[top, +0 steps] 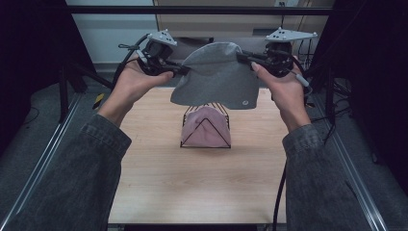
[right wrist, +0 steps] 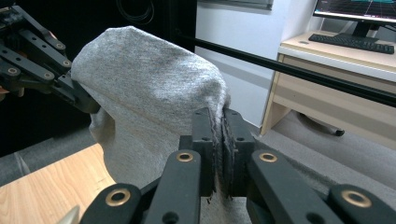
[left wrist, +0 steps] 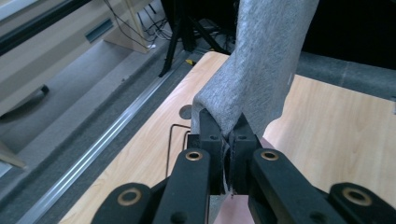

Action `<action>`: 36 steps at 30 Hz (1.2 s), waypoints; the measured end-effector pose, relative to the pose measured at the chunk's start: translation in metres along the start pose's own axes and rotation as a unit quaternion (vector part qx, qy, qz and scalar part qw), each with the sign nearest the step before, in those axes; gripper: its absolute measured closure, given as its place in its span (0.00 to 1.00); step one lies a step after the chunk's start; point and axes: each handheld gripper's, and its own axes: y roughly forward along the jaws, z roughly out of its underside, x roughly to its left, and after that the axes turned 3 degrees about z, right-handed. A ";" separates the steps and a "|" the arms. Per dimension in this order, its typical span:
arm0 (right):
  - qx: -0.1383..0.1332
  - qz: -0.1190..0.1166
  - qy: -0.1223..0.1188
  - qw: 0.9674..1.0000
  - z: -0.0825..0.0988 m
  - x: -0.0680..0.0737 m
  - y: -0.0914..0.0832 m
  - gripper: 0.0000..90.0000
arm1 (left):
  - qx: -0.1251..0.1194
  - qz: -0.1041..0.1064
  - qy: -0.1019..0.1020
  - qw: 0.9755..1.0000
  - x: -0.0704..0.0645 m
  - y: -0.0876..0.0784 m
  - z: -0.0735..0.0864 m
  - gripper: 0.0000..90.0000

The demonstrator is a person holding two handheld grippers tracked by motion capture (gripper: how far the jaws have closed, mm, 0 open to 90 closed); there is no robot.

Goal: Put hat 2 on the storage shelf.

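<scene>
From above, a grey hat (top: 215, 77) hung in the air over the middle of the wooden table (top: 192, 187). The left gripper (top: 182, 70) pinched its left edge and the right gripper (top: 242, 57) pinched its right edge. Both claws were squeezed tight on the cloth. A hand (top: 132, 82) held each gripper.

The high view showed something the other two did not show well: a pink hat (top: 207, 127) sat on a black wire stand (top: 205, 139) right under the grey hat. It also showed a small round mark on the grey hat's lower edge.

The left gripper view (left wrist: 229, 128) showed the grey cloth going up from between its jaws, with a bit of the wire stand (left wrist: 172, 140) on the table below.

The right gripper view (right wrist: 219, 121) showed the round top of the grey hat (right wrist: 149, 79) and the other gripper (right wrist: 91, 107) biting the far edge. Behind it sat a desk (right wrist: 336, 51) with a keyboard (right wrist: 350, 43) and a screen (right wrist: 359, 11).

There were two hats, one grey and one pink, two grippers and one stand.
</scene>
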 end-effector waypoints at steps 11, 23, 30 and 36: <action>0.005 0.003 0.014 1.000 0.010 -0.010 0.018 0.95 | 0.001 -0.015 -0.006 1.000 0.011 0.013 0.004 0.97; 0.013 0.000 0.024 1.000 0.021 -0.016 0.040 0.95 | 0.010 -0.018 -0.010 1.000 0.018 0.022 0.014 0.97; 0.017 0.000 0.029 0.999 0.024 -0.016 0.045 0.95 | 0.010 -0.020 -0.011 1.000 0.020 0.024 0.017 0.97; 0.018 0.001 0.028 0.999 0.026 -0.017 0.046 0.95 | 0.008 -0.025 -0.017 1.000 0.021 0.028 0.019 0.97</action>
